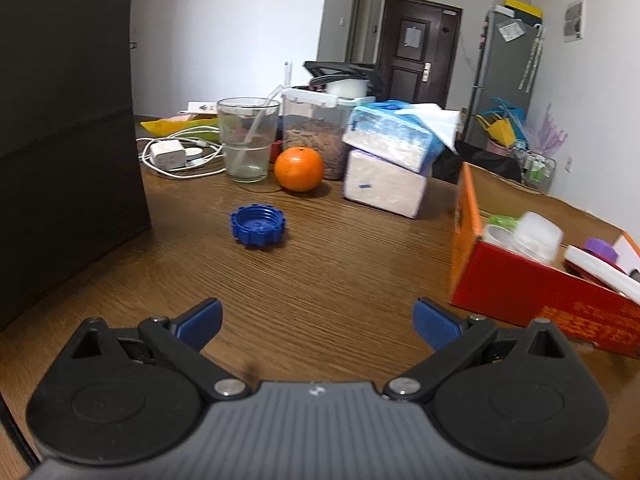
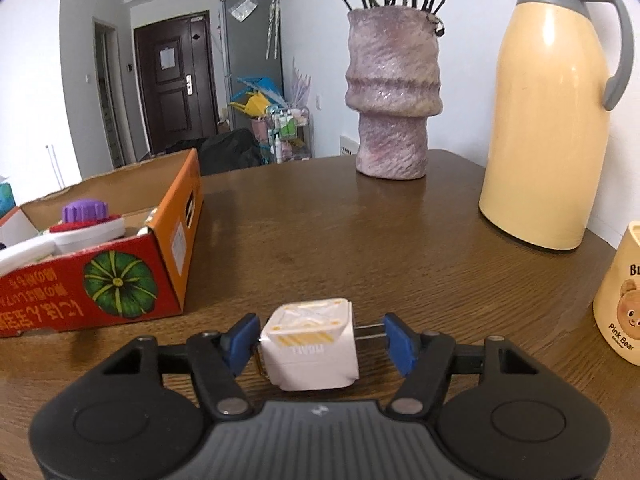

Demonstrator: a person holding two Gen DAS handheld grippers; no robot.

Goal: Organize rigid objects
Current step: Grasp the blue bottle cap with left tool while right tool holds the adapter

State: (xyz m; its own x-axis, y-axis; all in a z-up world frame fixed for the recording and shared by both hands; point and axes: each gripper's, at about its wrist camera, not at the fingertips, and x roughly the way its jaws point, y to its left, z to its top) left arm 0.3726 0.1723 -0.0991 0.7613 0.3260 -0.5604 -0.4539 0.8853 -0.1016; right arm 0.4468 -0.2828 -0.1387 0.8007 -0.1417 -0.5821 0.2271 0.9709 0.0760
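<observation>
In the right wrist view my right gripper (image 2: 320, 340) is shut on a white cube-shaped charger plug (image 2: 312, 354). One blue pad presses its left side and the other meets the tips of its metal prongs. The plug sits low over the wooden table. Left of it stands an open red and orange cardboard box (image 2: 176, 240) holding a purple cap and white items. In the left wrist view my left gripper (image 1: 318, 312) is open and holds nothing. A blue bottle cap (image 1: 258, 231) lies on the table ahead of it, slightly left. The same cardboard box (image 1: 520, 292) stands to its right.
Behind the cap are an orange (image 1: 299, 169), a glass with a straw (image 1: 247, 139), stacked tissue packs (image 1: 386, 168) and a white adapter with cables (image 1: 170, 154). A dark box (image 1: 68, 140) walls the left. A vase (image 2: 394, 92), a cream thermos (image 2: 552, 112) and a mug (image 2: 620, 296) stand right.
</observation>
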